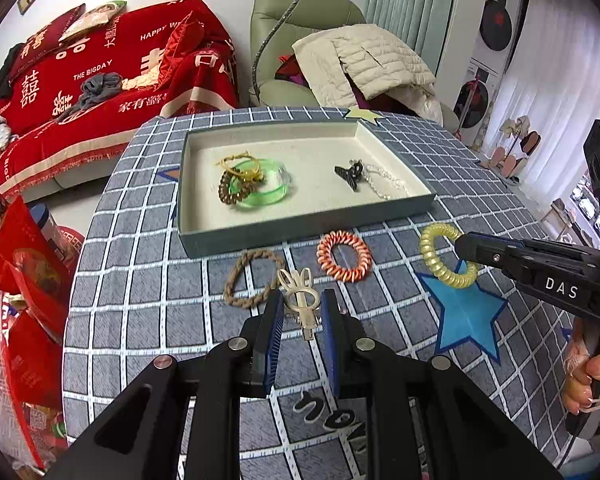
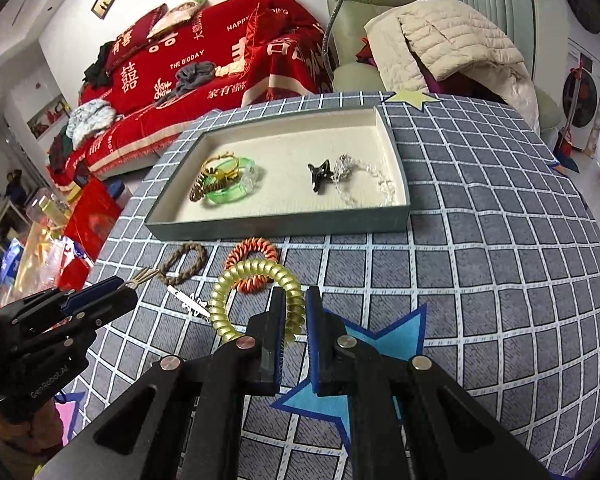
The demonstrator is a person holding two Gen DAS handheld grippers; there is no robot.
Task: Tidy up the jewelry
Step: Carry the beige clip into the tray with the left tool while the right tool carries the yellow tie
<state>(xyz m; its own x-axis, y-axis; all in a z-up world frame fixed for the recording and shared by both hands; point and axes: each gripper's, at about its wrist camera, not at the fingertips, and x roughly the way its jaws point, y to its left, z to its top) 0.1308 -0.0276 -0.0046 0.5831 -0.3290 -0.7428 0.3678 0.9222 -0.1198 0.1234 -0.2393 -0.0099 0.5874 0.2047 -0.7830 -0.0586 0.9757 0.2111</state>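
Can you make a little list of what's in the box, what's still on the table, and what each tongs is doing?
In box: green bangle, brown coil, black clip, clear beads
On table: braided tie, orange coil
Left tongs: fingers either side of the silver clip; grip unclear
Right tongs: shut on yellow coil, near the blue star
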